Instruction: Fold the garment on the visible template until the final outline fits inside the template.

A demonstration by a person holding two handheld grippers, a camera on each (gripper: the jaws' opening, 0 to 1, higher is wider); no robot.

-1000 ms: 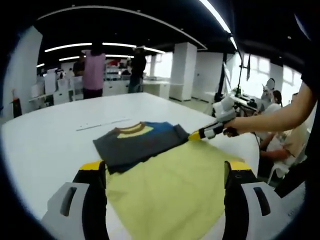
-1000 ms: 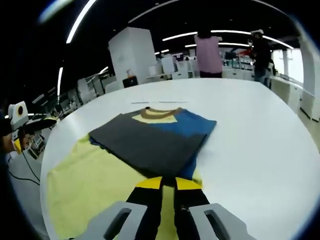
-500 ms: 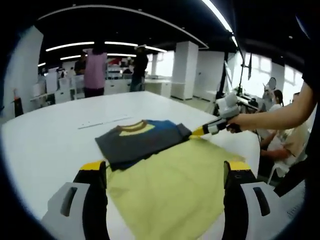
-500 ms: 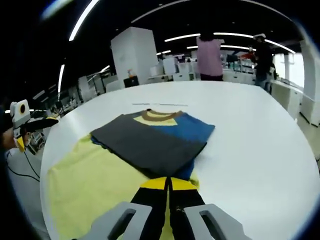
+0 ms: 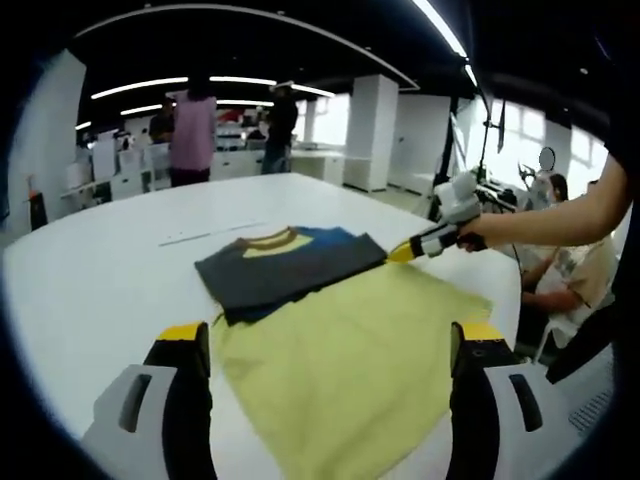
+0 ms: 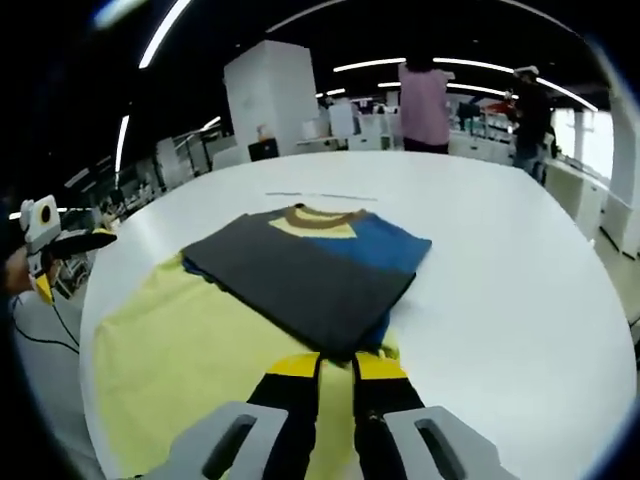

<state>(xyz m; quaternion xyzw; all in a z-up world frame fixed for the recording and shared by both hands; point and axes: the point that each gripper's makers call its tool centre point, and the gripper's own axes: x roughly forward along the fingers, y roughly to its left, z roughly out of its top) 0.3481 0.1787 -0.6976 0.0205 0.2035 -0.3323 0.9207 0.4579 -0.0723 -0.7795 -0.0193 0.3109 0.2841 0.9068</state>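
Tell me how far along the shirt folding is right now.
Done: the garment lies folded into a compact grey and blue stack on the yellow template. In hand: nothing is visibly gripped; the left tool is wide open over the template, and the right tool sits nearly closed at the stack's near edge. Left: the stack overhangs the template's far end, so it likely needs sliding fully inside.

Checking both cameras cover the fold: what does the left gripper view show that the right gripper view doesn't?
Left gripper view: the right gripper beside the garment, held by a hand, and its own jaws set wide apart.

Right gripper view: the left gripper far off to one side, and its own jaws nearly together.

Both: the folded garment on the yellow template, on the white table.
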